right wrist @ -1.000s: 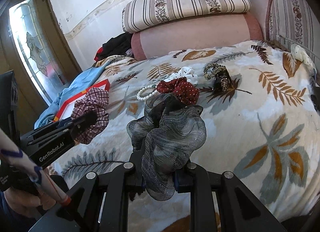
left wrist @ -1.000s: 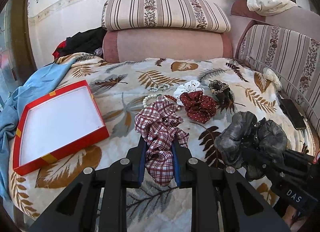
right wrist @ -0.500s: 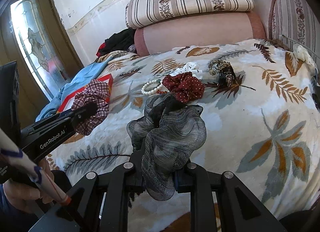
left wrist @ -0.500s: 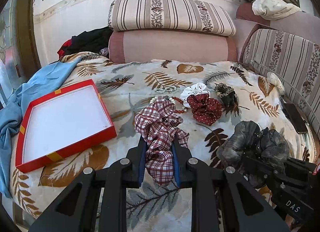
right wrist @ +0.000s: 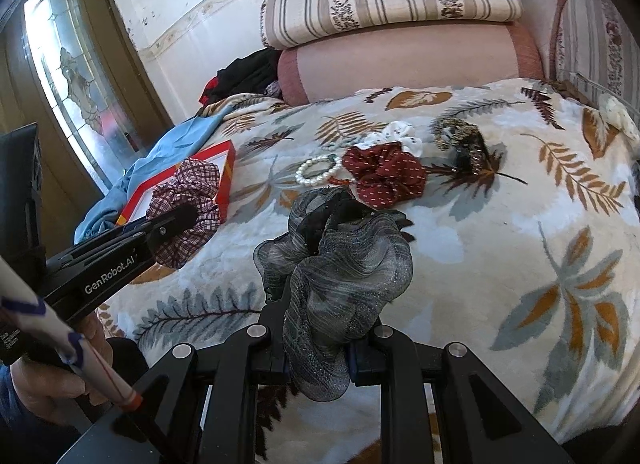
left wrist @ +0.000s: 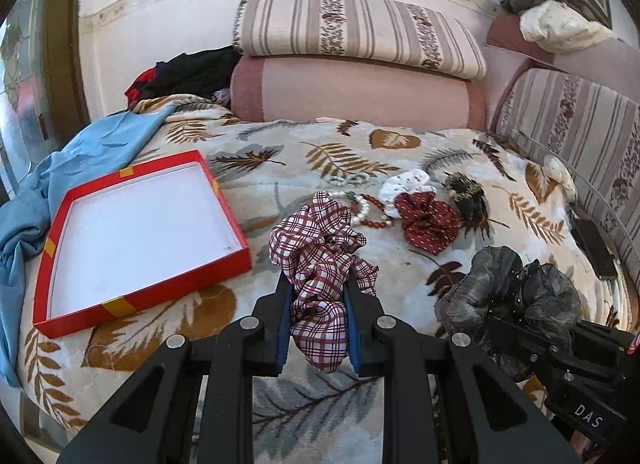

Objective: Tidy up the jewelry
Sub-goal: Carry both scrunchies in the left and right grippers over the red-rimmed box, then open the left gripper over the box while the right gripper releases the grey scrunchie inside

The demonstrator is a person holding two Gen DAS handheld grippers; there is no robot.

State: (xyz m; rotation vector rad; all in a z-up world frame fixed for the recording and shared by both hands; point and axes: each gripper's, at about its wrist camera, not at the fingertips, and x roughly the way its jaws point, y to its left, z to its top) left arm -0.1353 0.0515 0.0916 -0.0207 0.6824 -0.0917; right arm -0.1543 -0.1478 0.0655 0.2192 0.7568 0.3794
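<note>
A red and white checked scrunchie (left wrist: 320,264) is hanging bunched up above the bed. A shiny grey scrunchie (right wrist: 336,276) is hanging too. A red box (left wrist: 132,240) is lying open and empty on the bed, near a white bead bracelet (right wrist: 318,169).

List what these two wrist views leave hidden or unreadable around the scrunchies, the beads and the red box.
- Plaid scrunchie: in the left wrist view its lower folds sit hidden between the left gripper fingers.
- Grey scrunchie: it covers the right gripper pads in the right wrist view.
- Red box: mostly hidden behind the plaid scrunchie in the right wrist view.
- Pale green beads: too small to tell whether bracelet or necklace.
</note>
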